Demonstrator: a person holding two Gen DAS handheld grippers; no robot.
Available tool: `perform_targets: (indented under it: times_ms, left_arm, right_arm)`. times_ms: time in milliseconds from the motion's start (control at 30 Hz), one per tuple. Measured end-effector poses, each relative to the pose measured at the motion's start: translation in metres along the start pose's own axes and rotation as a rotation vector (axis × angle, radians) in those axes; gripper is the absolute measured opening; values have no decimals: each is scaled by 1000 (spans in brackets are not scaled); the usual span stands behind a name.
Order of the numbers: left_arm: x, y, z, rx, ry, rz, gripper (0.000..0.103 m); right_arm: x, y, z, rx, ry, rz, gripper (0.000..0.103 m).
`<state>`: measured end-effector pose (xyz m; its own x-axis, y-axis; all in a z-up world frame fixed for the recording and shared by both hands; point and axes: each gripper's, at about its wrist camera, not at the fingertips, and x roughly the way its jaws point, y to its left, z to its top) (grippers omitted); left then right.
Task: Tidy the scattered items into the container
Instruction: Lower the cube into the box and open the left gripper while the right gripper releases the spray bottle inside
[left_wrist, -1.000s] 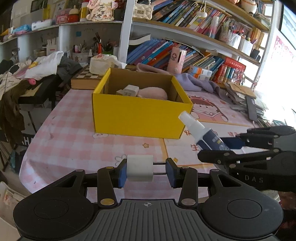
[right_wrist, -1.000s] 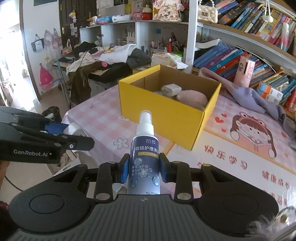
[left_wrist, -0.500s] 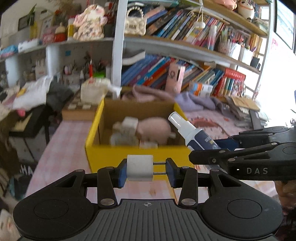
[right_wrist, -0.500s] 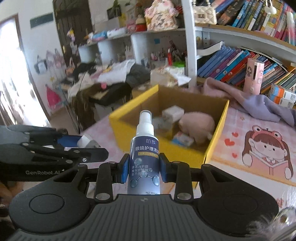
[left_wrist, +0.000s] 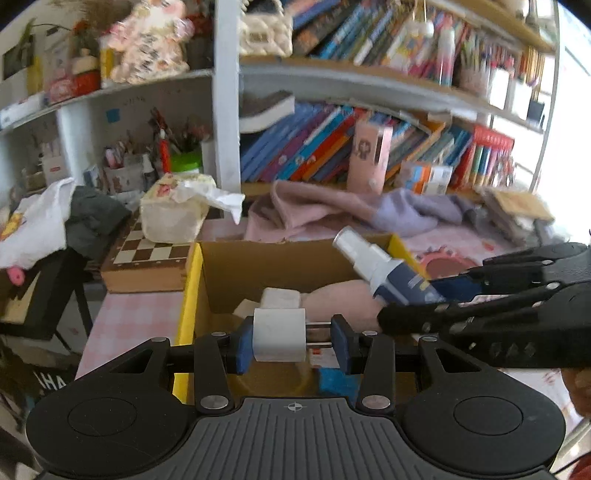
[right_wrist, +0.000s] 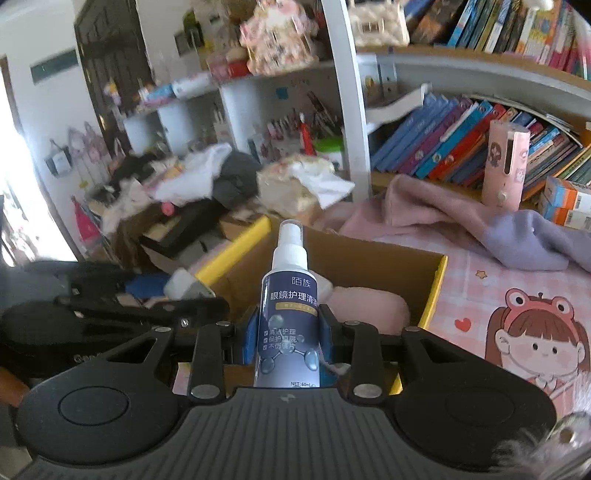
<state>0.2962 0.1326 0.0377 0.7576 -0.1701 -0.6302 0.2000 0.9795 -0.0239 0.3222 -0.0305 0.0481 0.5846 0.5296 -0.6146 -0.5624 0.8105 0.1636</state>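
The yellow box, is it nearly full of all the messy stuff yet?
Partly. The yellow box already holds a pink soft thing and a small white block. Right now the left claw grips a white plug and the right claw grips a spray bottle, both over the box. They're not dropped in yet.

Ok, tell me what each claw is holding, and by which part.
Left claw: white plug adapter, pinched by its side and prong tips. Right claw: spray bottle, gripped around its lower body.
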Motion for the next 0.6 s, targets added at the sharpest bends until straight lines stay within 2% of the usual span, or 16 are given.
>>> perform_targets:
  times_ms: [100,300,433,600]
  left_arm:
    - [32,4,7,57,74,6,41]
    - [79,15,13,98,229,-41,41]
    - [94,17,12,117,290,-45,42]
    - [101,14,10,143,308,-34,43]
  right_arm:
    - [37,-7,3,-63,96,-11,31]
    - [89,-18,5,-177,261,18,31]
    - [107,-20,8,-247,313,27,31]
    - [121,-17,6,-301,353,46,31]
